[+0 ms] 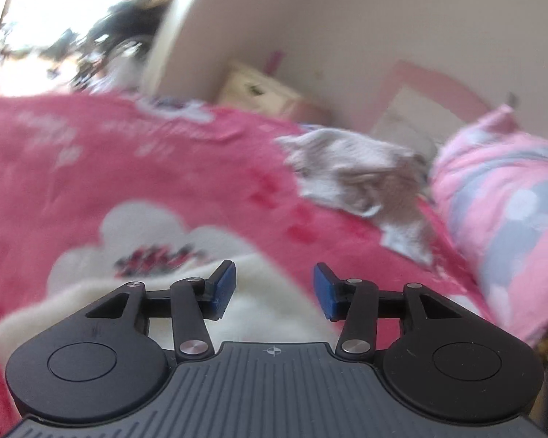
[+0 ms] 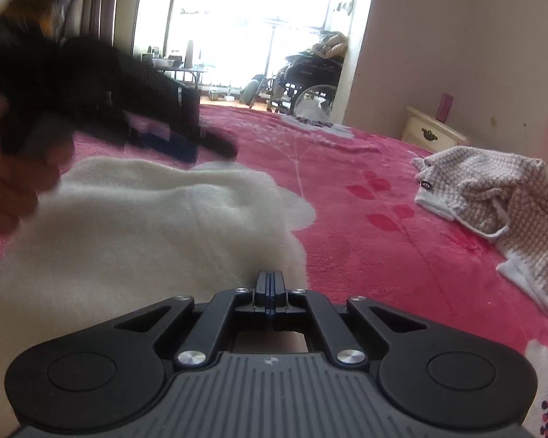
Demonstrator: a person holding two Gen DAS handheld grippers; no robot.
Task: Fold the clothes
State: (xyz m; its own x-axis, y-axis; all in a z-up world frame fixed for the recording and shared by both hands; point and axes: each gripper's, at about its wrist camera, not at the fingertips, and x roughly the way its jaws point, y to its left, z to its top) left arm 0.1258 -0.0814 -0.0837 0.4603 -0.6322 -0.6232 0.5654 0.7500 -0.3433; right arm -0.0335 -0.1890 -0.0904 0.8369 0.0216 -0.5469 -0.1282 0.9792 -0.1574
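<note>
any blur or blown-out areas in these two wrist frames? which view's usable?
Left wrist: heavy motion blur across the pink blanket and checked garment, window corner blown out; only the left gripper is sharp. Right wrist: mostly sharp on the cream garment, but the window is overexposed and the other gripper at left is smeared. Right wrist is more usable.

1. The fleece garment (image 2: 146,226) is plain cream-white.
2. The bed blanket (image 2: 365,241) is deep pink with white cloud shapes and red leaf marks.
3. The knitted top (image 2: 493,189) is beige-and-white check with white edging.
4. The pillow (image 1: 511,197) has pink and grey stripes with white dots.
5. The left gripper (image 1: 274,288) is black with blue pads.
</note>
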